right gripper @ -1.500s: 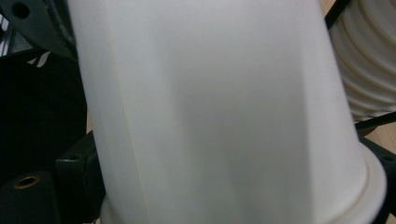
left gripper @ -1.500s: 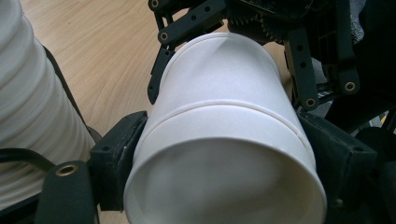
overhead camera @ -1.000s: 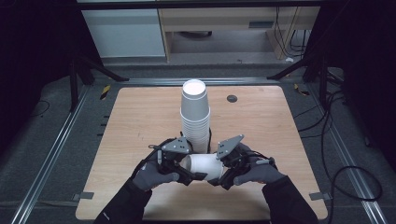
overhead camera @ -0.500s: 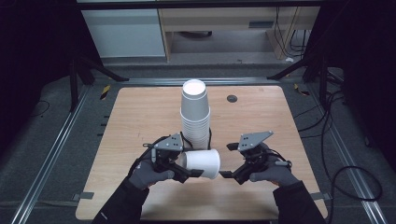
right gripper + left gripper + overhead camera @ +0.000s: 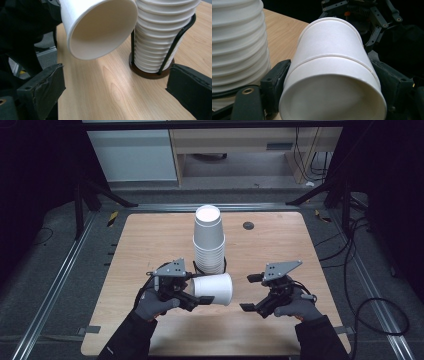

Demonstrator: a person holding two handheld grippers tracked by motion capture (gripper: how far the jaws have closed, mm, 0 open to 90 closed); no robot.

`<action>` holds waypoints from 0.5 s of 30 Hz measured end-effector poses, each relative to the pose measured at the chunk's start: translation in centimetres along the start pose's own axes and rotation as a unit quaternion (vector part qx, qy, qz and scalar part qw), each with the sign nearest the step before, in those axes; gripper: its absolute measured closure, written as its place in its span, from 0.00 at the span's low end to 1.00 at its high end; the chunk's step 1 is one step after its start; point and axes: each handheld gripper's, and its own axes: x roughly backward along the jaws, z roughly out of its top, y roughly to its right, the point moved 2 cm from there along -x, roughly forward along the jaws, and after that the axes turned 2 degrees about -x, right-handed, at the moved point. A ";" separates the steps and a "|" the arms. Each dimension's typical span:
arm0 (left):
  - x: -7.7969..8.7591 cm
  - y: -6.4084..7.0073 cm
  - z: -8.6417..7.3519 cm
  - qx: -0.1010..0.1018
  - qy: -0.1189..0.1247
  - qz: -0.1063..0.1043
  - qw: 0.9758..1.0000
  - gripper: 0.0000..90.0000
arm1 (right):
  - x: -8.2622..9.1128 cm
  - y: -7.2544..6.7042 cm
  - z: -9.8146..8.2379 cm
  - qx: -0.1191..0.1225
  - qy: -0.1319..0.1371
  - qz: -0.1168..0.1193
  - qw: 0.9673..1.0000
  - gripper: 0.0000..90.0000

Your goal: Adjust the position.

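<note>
Here the left gripper pinches a white paper cup held on its side, jaws pressed against its walls, open mouth facing the right gripper. The right gripper's jaws are spread wide with nothing between them, well apart from the cup's rim. Beyond both, an inverted stack of white paper cups stands in a black wire holder on the wooden table.
</note>
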 end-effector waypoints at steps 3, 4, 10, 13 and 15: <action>-0.2 0.1 0.0 -0.005 0.002 -0.001 1.000 0.23 | -0.4 0.1 -0.2 -0.005 0.007 0.006 1.000 0.02; -0.2 0.2 0.0 -0.005 0.003 -0.003 1.000 0.23 | -0.5 0.1 -0.2 -0.005 0.006 0.006 1.000 0.03; -0.7 0.5 0.1 -0.013 0.010 -0.010 1.000 0.23 | -1.4 -0.2 -0.4 -0.006 0.002 0.021 1.000 0.03; -1.0 0.6 0.1 -0.016 0.010 -0.014 1.000 0.23 | -1.7 -0.4 -0.3 -0.004 0.003 0.030 1.000 0.03; -1.2 0.7 0.1 -0.016 0.010 -0.017 1.000 0.23 | -1.8 -0.5 -0.3 -0.005 0.004 0.035 0.999 0.03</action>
